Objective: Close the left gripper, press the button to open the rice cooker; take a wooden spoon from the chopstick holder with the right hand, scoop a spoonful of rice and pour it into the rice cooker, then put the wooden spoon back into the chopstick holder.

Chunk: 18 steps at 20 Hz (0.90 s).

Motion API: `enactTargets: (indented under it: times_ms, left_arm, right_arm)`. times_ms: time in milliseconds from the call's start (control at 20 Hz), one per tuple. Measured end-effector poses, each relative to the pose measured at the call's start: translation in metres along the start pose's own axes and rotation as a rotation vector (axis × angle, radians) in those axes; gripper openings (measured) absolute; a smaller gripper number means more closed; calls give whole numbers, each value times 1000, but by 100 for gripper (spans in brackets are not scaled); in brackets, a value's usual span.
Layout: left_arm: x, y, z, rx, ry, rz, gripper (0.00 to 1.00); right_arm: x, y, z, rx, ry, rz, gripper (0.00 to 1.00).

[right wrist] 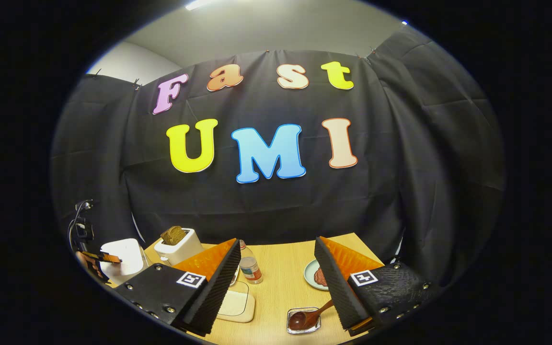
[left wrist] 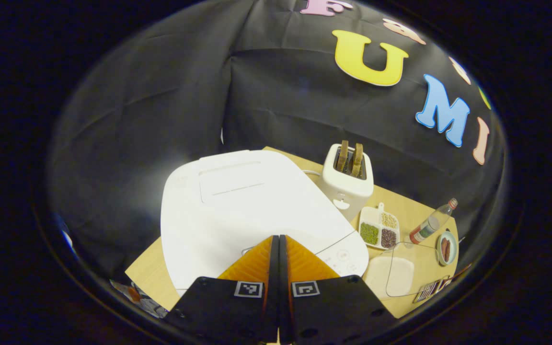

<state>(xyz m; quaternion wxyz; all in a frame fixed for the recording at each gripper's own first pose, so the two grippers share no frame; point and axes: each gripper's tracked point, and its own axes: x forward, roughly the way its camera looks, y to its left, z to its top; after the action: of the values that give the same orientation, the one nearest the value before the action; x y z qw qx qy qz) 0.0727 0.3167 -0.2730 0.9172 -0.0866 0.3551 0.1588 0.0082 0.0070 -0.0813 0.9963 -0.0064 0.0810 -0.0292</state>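
The white rice cooker (left wrist: 237,201) sits with its lid down in the left gripper view. My left gripper (left wrist: 278,238) is shut, its tips right over the cooker's front edge beside the control panel (left wrist: 340,256); whether they touch it I cannot tell. In the right gripper view my right gripper (right wrist: 276,242) is open and empty above the table. A wooden spoon (right wrist: 304,318) lies with its bowl in a small square holder (right wrist: 291,329) just below it, the handle running behind the right finger. A shallow clear rice container (right wrist: 235,304) lies by the left finger. The cooker (right wrist: 122,258) stands far left.
A toaster (left wrist: 348,177) with bread slices stands behind the cooker. To its right are a divided dish of beans (left wrist: 378,229), a bottle (left wrist: 431,223), a small plate (left wrist: 452,249) and the clear container (left wrist: 400,275). The wooden table (right wrist: 281,292) ends at the black cloth.
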Motion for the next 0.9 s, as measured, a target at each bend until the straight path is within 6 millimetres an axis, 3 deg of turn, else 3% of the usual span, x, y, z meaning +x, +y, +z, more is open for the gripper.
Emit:
enactTargets:
  times_ms: [100,200,300,400,650,700,900]
  left_arm:
    - [-6,-1,10,11,-31,15,8]
    - [-18,0,36,47,-128,45,8]
    - [-44,0,73,102,-268,87,9]
    - [-83,-10,113,130,-406,78,12]
    - [-143,-52,139,134,-548,-5,99]
    - [-154,-63,140,134,-568,-27,96]
    - [-198,-109,128,144,-651,-117,99]
  right_arm:
    - [-5,-4,5,-1,-11,-3,94]
    - [-10,-9,9,-1,-23,-8,94]
    - [-13,-13,10,-1,-26,-12,94]
    - [-16,-17,11,3,-25,-10,94]
    - [-20,-27,18,4,-47,-15,94]
    - [-21,-30,19,3,-52,-18,94]
    - [-17,-45,18,14,-63,-20,94]
